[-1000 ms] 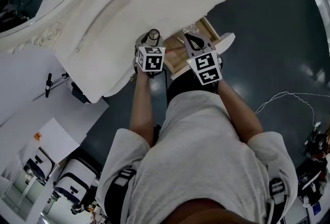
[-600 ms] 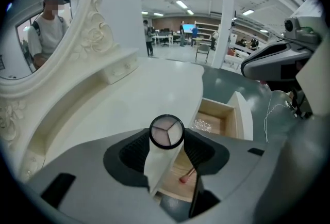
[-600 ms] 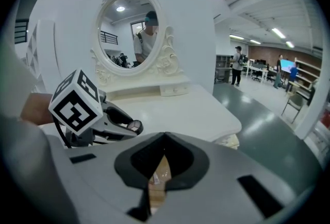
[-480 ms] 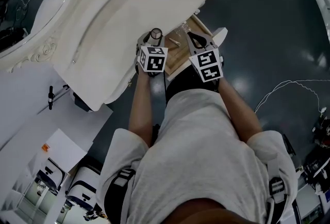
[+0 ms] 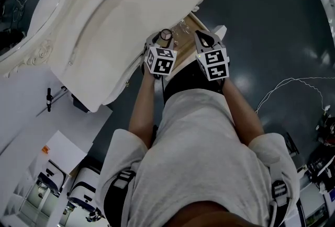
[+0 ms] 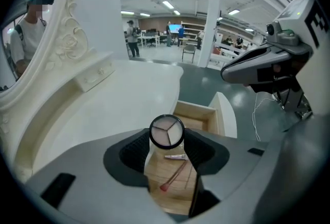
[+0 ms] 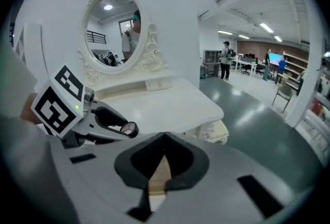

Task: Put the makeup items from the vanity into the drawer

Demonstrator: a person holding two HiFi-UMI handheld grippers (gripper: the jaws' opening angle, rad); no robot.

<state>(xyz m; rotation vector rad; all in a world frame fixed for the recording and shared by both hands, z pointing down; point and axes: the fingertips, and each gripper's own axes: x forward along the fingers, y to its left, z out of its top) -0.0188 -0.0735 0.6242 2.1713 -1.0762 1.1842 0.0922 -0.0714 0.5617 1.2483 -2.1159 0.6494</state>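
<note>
We've carried compact (image 6: 166, 130), clamped in left gripper (image 6: 166, 146), off vanity (image 6: 124, 96) to over open drawer (image 6: 198, 114); release next. Right gripper (image 7: 163, 152) pinched together, empty.

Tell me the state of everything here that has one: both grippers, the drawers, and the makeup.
Left gripper: shut on the round compact.
Round compact: clamped between the jaws, not yet in the drawer.
Right gripper: shut, empty.
Drawer: pulled open.
Tube: lying flat in the drawer.
Brush: lying flat in the drawer.
Small vanity-top drawer: closed.
</note>
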